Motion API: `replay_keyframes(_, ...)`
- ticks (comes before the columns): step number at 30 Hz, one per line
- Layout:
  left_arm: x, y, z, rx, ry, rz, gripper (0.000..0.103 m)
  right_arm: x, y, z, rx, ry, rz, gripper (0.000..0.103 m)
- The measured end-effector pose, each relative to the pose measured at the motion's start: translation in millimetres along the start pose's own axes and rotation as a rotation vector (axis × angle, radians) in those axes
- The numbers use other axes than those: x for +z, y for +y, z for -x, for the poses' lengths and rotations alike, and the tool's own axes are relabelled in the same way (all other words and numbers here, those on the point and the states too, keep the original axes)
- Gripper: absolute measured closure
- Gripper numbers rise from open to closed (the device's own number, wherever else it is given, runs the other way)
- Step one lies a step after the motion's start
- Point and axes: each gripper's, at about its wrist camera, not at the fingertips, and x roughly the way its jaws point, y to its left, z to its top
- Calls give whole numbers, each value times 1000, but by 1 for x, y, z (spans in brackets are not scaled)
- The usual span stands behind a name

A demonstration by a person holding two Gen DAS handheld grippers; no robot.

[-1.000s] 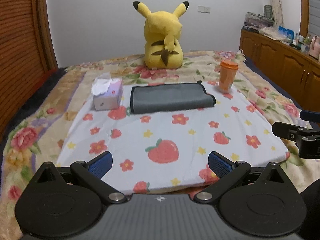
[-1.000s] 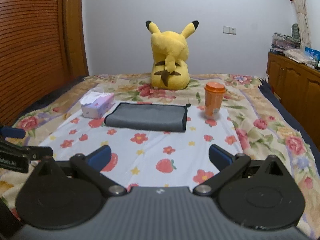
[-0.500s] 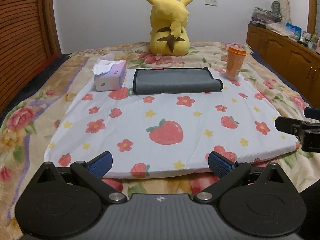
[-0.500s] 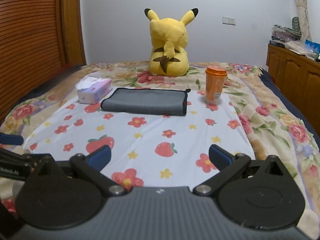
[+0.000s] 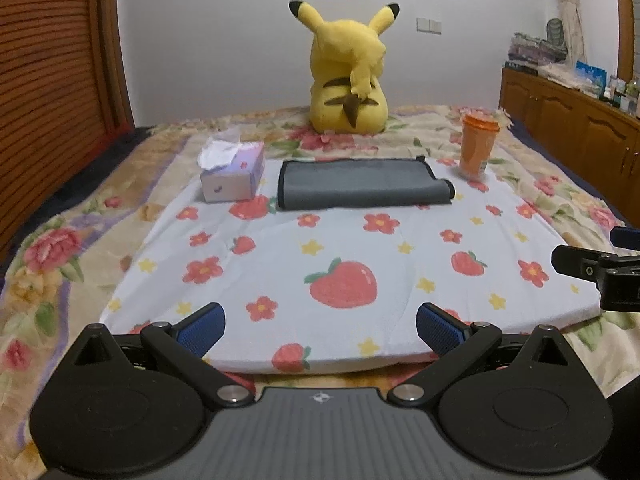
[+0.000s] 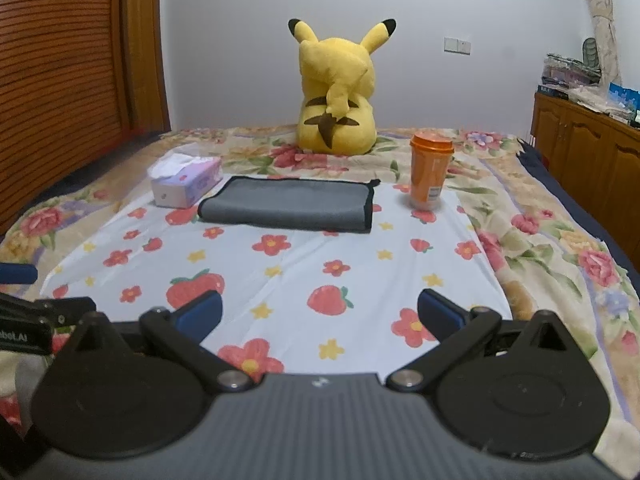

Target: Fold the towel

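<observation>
A grey towel (image 5: 360, 185) with black trim lies folded into a flat long rectangle at the far side of a white mat (image 5: 344, 248) printed with strawberries and flowers. It also shows in the right wrist view (image 6: 290, 204). My left gripper (image 5: 320, 326) is open and empty over the mat's near edge, far from the towel. My right gripper (image 6: 320, 314) is open and empty over the mat's near part. Each gripper shows at the edge of the other's view.
A tissue box (image 5: 234, 172) sits left of the towel and an orange cup (image 5: 478, 146) right of it. A yellow plush toy (image 5: 348, 76) sits behind, on the floral bedspread (image 5: 60, 248). Wooden cabinets (image 5: 580, 136) stand at the right, a slatted wooden panel (image 5: 48, 80) at the left.
Both grippers have drawn back and dropped lower, so the towel and mat look farther away and flatter. Both stay open and empty. The towel has not moved.
</observation>
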Motion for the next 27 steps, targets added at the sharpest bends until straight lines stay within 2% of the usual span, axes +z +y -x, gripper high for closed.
replay_keyframes(8, 3, 2, 11, 2, -61, 0, 0, 0, -1, 8, -3, -55, -7, 0)
replay_keyframes(27, 7, 6, 23, 13, -140, 5, 0, 1, -6, 17, -35, -127, -31, 0)
